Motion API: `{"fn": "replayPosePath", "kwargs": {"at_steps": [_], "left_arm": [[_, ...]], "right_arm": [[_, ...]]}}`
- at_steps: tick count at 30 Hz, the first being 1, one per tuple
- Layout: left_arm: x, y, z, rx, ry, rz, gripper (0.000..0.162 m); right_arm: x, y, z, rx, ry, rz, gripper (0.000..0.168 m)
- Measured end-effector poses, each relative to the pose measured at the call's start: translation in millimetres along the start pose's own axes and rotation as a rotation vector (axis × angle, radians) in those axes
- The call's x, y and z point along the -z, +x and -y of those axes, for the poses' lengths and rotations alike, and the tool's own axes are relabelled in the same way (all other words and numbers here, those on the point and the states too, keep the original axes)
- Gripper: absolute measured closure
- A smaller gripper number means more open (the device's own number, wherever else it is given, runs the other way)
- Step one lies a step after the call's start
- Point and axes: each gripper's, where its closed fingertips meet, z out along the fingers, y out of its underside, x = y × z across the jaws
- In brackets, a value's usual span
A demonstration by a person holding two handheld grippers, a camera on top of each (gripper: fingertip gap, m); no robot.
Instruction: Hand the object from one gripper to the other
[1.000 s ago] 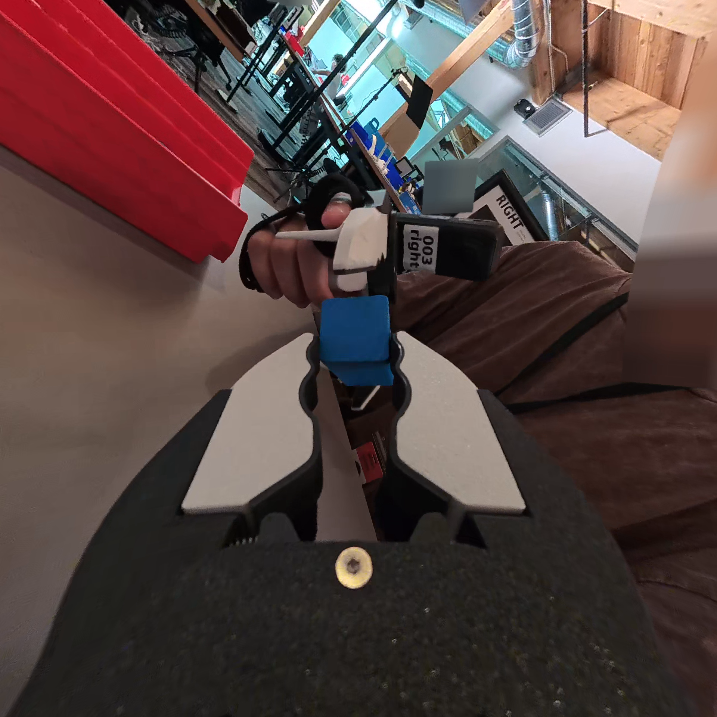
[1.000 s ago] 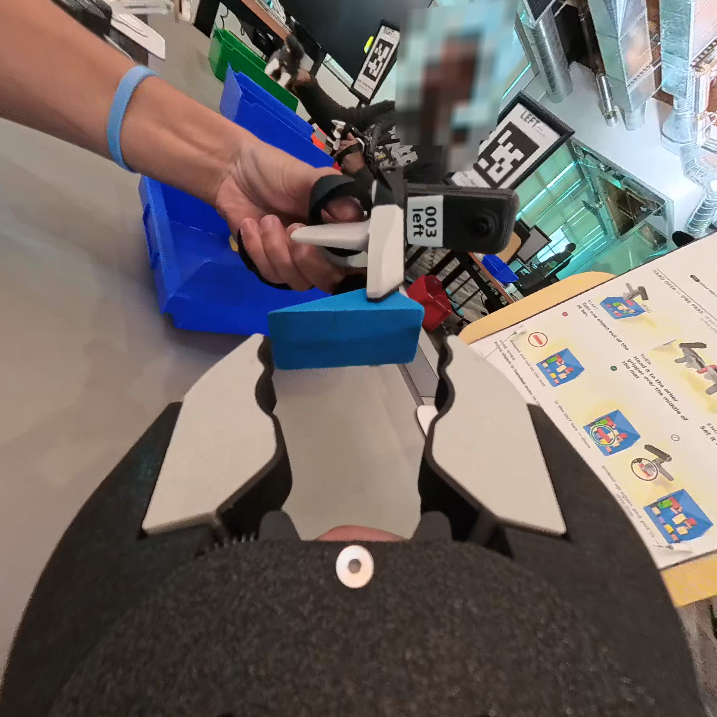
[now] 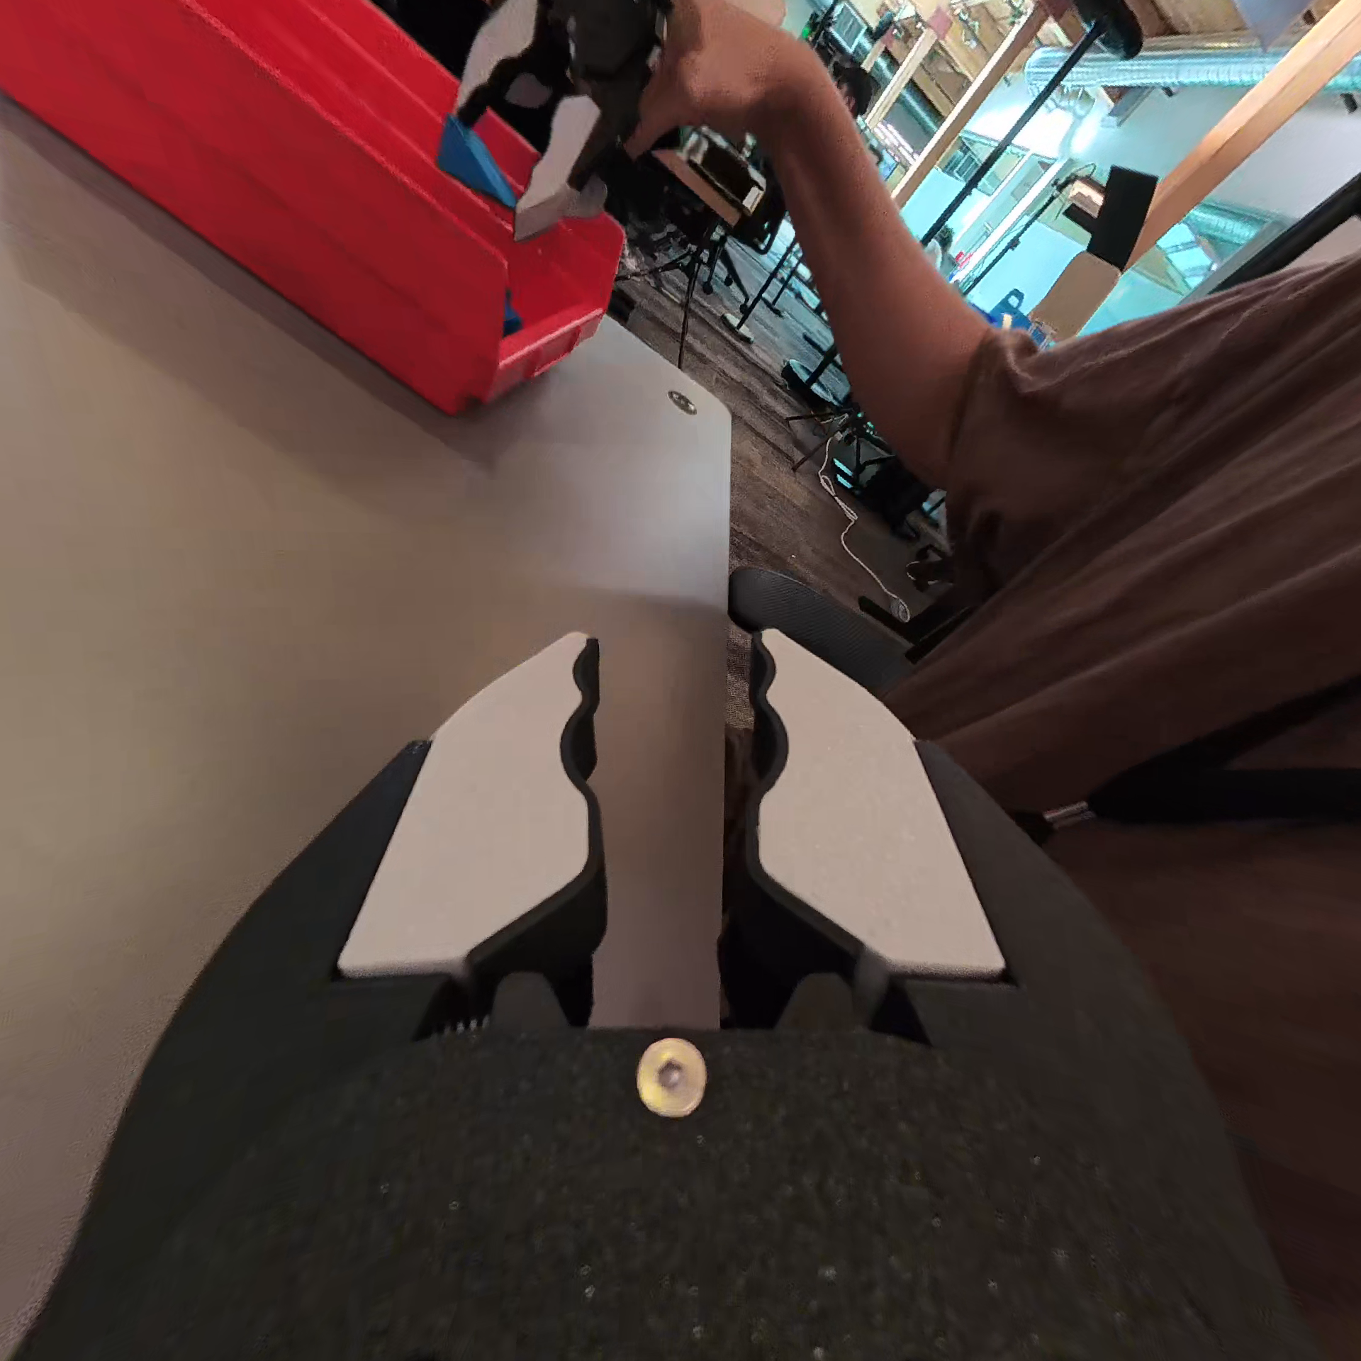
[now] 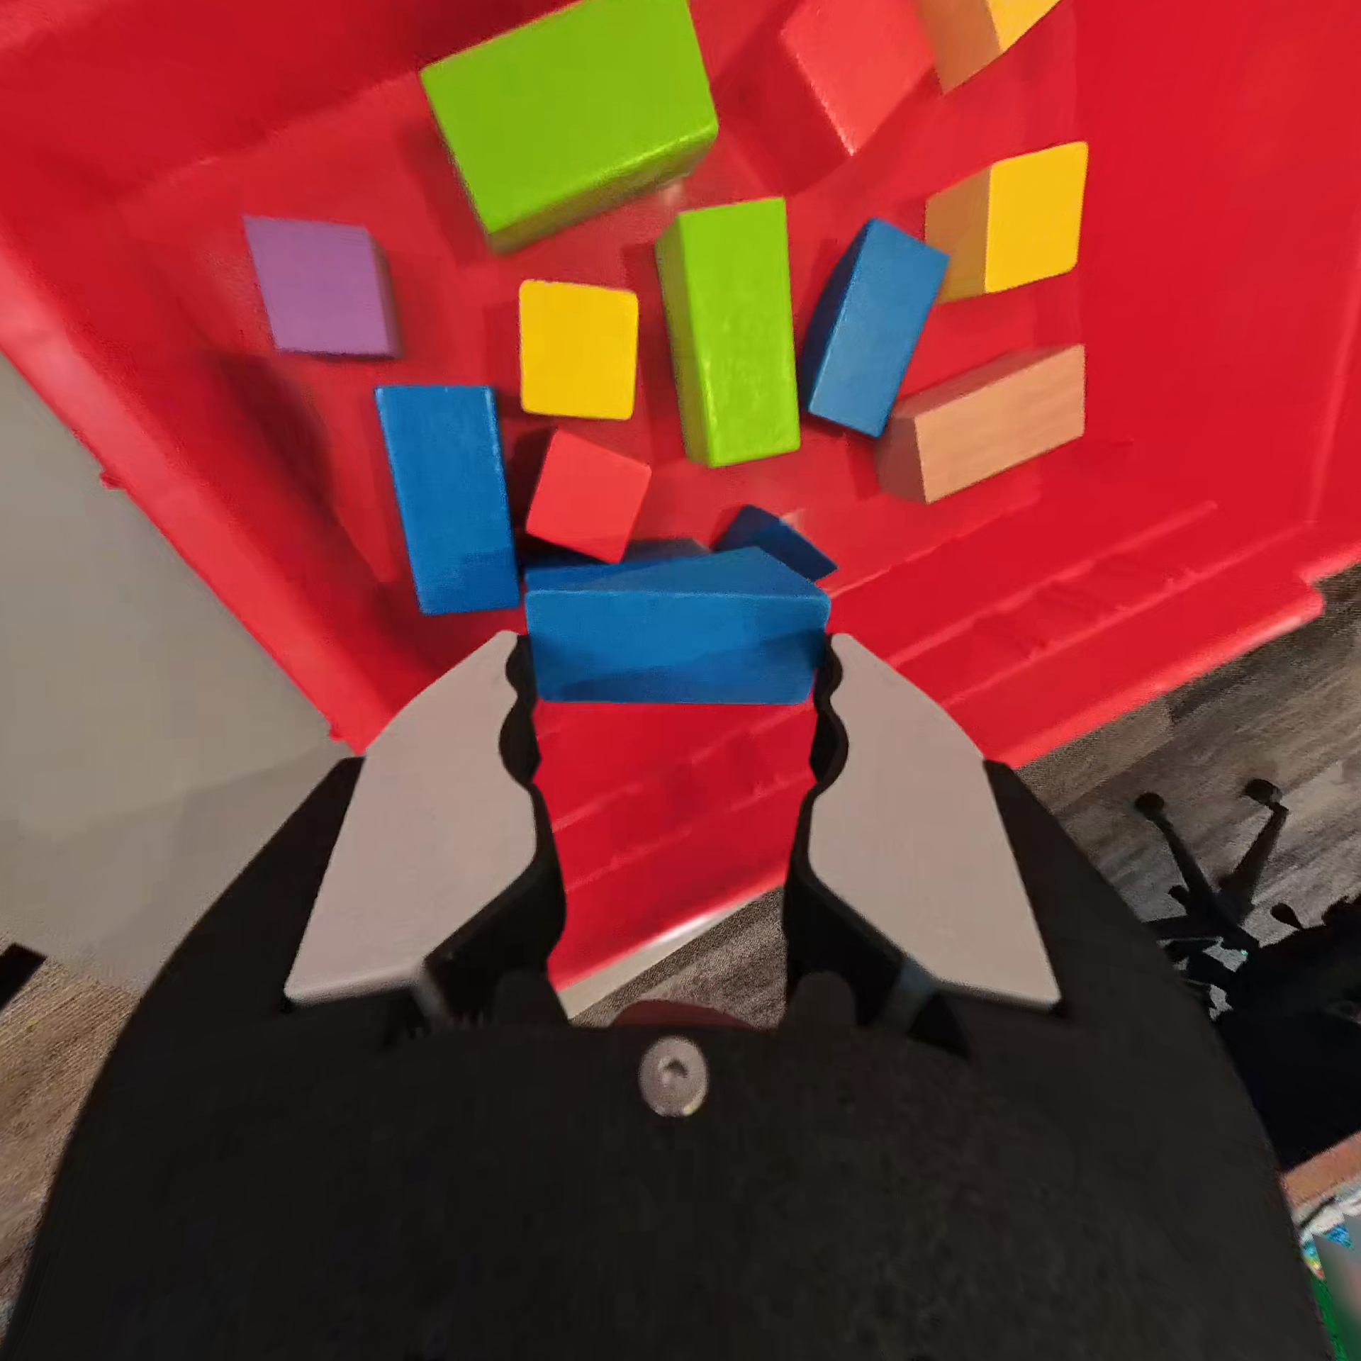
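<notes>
My right gripper [image 4: 674, 648] is shut on a blue wedge block [image 4: 674, 637], held by its two ends above the red bin [image 4: 1105, 560]. In the left wrist view the right gripper [image 3: 501, 166] hangs over the red bin [image 3: 294, 191] at the top left with the blue wedge [image 3: 468, 155] between its fingers. My left gripper [image 3: 672, 655] is empty, its jaws a small gap apart, over the grey table [image 3: 258, 589] near its edge.
The bin holds several blocks: green [image 4: 567, 118], yellow [image 4: 578, 350], purple [image 4: 320, 287], blue [image 4: 445, 497], red [image 4: 589, 493] and plain wood [image 4: 987, 423]. The table edge [image 3: 725, 515] drops to the floor. A person's arm [image 3: 869, 265] and brown shirt fill the right.
The blue wedge has passed from my left gripper to my right. The right gripper has carried it from mid-air over to the red bin. My left gripper has drawn back, empty.
</notes>
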Motion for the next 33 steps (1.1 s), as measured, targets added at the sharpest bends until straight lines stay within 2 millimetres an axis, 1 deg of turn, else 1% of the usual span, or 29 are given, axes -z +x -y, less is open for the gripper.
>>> {"fn": "replayPosePath", "kwargs": {"at_steps": [2,5,7,9,12,14,16,18,20,22,24,25,27,29,31,32,33], "left_arm": [[-5,-3,-10,0.011,0.007,-0.001,0.123],[-9,-6,-21,0.006,0.015,-0.003,0.124],[-9,-10,-24,-0.001,0.022,0.002,0.124],[-9,-11,-26,0.001,0.026,-0.009,0.124],[-6,-15,-27,-0.004,0.027,0.000,0.123],[-3,-15,-25,-0.007,0.037,0.002,0.124],[-1,-16,-25,-0.009,0.040,0.009,0.124],[1,-18,-26,-0.011,0.039,0.018,0.123],[2,-19,-26,-0.007,0.039,0.016,0.123],[3,-19,-25,-0.005,0.041,0.014,0.123],[3,-21,-26,-0.002,0.037,0.017,0.123],[3,-21,-26,-0.003,0.036,0.021,0.123],[4,-22,-27,-0.009,0.033,0.029,0.123],[5,-23,-26,-0.018,0.038,0.042,0.123],[8,-25,-23,-0.029,0.047,0.058,0.121],[9,-26,-21,-0.042,0.055,0.072,0.119],[11,-27,-18,-0.061,0.065,0.091,0.118]], "right_arm": [[-10,12,6,-0.009,-0.050,0.015,0.095],[-25,27,13,0.010,-0.144,0.068,0.095],[-34,34,15,0.020,-0.204,0.134,0.095],[-40,41,13,0.022,-0.284,0.190,0.095],[-49,42,10,0.028,-0.382,0.298,0.095],[-56,44,6,0.048,-0.431,0.334,0.095],[-61,45,-2,0.066,-0.489,0.364,0.095],[-61,43,-2,0.055,-0.493,0.400,0.095],[-61,43,-1,0.071,-0.475,0.395,0.095],[-57,42,-2,0.079,-0.466,0.374,0.086],[-48,46,-1,0.091,-0.432,0.306,0.084],[-40,45,4,0.083,-0.387,0.280,0.084],[-15,49,16,0.040,-0.267,0.181,0.085],[19,50,33,-0.032,-0.075,0.054,0.086],[56,42,51,-0.130,0.170,-0.081,0.088],[72,32,60,-0.185,0.310,-0.141,0.089],[85,17,68,-0.250,0.456,-0.173,0.092]]}}
